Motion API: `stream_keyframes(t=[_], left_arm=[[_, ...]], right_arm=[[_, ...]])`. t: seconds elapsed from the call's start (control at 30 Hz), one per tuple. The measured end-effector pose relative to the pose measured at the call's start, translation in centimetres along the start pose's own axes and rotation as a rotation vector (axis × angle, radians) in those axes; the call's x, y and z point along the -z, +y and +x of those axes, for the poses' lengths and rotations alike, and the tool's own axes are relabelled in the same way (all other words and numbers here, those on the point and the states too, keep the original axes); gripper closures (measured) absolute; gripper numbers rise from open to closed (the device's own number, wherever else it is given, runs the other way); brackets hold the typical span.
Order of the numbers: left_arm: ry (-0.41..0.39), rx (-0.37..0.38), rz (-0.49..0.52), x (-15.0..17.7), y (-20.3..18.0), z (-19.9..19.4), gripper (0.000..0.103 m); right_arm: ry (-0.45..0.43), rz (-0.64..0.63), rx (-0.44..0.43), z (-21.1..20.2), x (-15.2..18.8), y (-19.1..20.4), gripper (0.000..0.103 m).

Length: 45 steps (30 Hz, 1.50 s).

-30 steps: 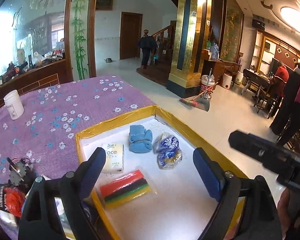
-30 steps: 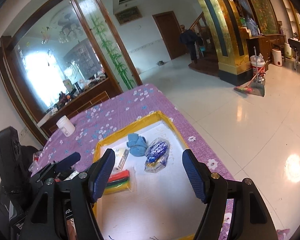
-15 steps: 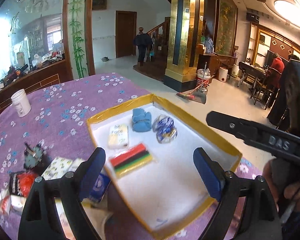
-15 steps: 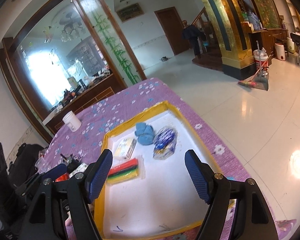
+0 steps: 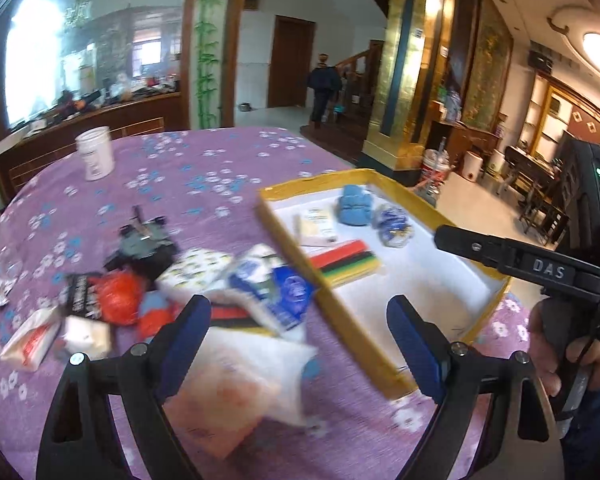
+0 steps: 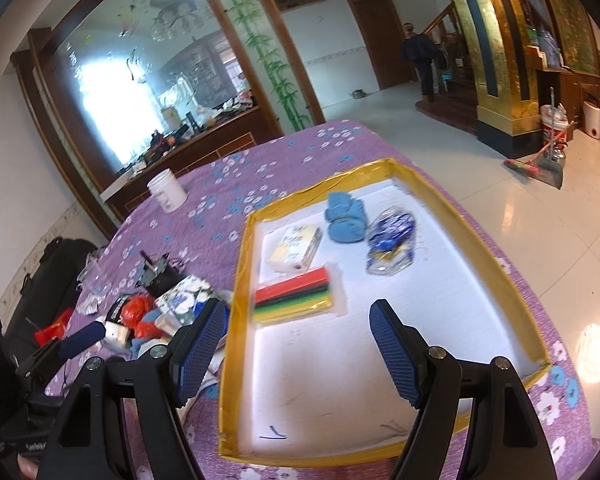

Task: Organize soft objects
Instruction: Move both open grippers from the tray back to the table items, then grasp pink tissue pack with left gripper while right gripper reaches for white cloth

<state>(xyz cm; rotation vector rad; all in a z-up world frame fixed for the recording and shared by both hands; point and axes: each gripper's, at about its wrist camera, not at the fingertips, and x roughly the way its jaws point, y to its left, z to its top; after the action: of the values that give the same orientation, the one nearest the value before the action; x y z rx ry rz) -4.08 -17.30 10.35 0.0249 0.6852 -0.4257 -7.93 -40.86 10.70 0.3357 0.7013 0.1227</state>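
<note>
A yellow-rimmed white tray (image 6: 496,276) (image 5: 388,184) holds a blue cloth (image 6: 346,216) (image 5: 354,208), a tissue pack (image 6: 296,246), a striped pack (image 6: 294,296) (image 5: 346,262) and a blue-white bag (image 6: 390,240). My left gripper (image 5: 298,344) is open above a pile of soft packets left of the tray, over a white-pink bag (image 5: 240,380) and a blue-white packet (image 5: 272,288). My right gripper (image 6: 296,354) is open above the tray's near left part. It also shows in the left wrist view (image 5: 512,258).
The purple flowered tablecloth (image 5: 188,168) carries a white jar (image 5: 95,153) (image 6: 167,191) at the back, red packets (image 5: 118,296), a small tissue pack (image 5: 30,340) and a dark gadget (image 5: 144,236). The table edge and shiny floor (image 6: 540,208) lie to the right.
My left gripper has swung left and back from over the tray to over the pile of packets. My right gripper has pulled back and risen slightly; both stay open.
</note>
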Motion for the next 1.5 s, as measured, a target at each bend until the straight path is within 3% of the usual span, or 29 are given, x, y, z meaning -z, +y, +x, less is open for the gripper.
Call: stream_keyframes(t=[0.33,0.6,0.93,1.07,1.2,1.27,1.37,1.5], left_arm=[[-0.002,-0.022,-0.101,0.9,4.6,-0.9,0.014],[-0.025,-0.061,-0.099,1.1,5.4,-2.5,0.014],[0.006,-0.139,-0.158,4.0,9.1,-3.9,0.014],[0.042,-0.146,-0.188,5.4,10.5,-3.3,0.014],[0.076,-0.092,-0.227,5.9,11.3,-2.6,0.014],[0.095,-0.048,-0.196,5.8,10.5,-2.2,0.014],[0.147,0.025,-0.097,5.6,8.3,-1.4,0.006],[0.182,-0.003,0.053,5.6,5.2,0.1,0.006]], right_arm=[[0.015,-0.071,-0.020,-0.4,1.2,2.6,0.024],[0.020,-0.102,-0.053,-0.6,1.8,3.7,0.024],[0.080,-0.143,-0.099,1.4,3.2,5.7,0.024],[0.105,-0.188,-0.121,2.2,3.9,7.4,0.024],[0.129,-0.230,-0.143,3.0,4.6,8.9,0.024],[0.130,-0.228,-0.148,3.2,4.6,9.0,0.024],[0.129,-0.209,-0.145,3.4,4.5,8.6,0.024],[0.131,-0.191,-0.143,3.5,4.4,7.8,0.024]])
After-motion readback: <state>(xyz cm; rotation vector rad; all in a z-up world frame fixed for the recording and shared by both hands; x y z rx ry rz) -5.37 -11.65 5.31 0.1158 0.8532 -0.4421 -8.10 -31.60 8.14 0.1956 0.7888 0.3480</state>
